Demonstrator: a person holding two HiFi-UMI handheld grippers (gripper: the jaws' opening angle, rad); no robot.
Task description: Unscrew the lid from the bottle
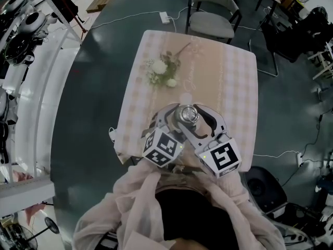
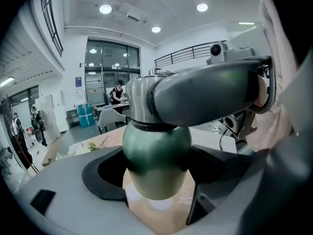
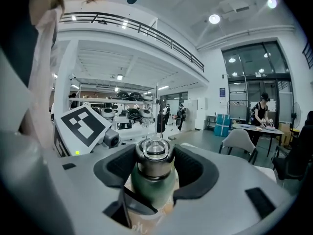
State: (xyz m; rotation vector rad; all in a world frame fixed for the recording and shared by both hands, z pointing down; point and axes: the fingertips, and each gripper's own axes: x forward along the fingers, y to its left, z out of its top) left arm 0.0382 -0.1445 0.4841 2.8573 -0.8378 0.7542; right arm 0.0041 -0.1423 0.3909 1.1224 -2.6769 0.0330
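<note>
Both left fingers (image 2: 100,180) clamp the dark green, rounded body of the bottle (image 2: 156,160). The right fingers (image 3: 195,173) grip its steel lid (image 3: 154,155). It is upright over the near end of the table (image 1: 234,87), with flowers (image 1: 161,69) farther along.

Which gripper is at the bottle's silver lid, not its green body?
The right gripper: its jaws sit on the silver lid, while the left gripper clasps the green body below.
</note>
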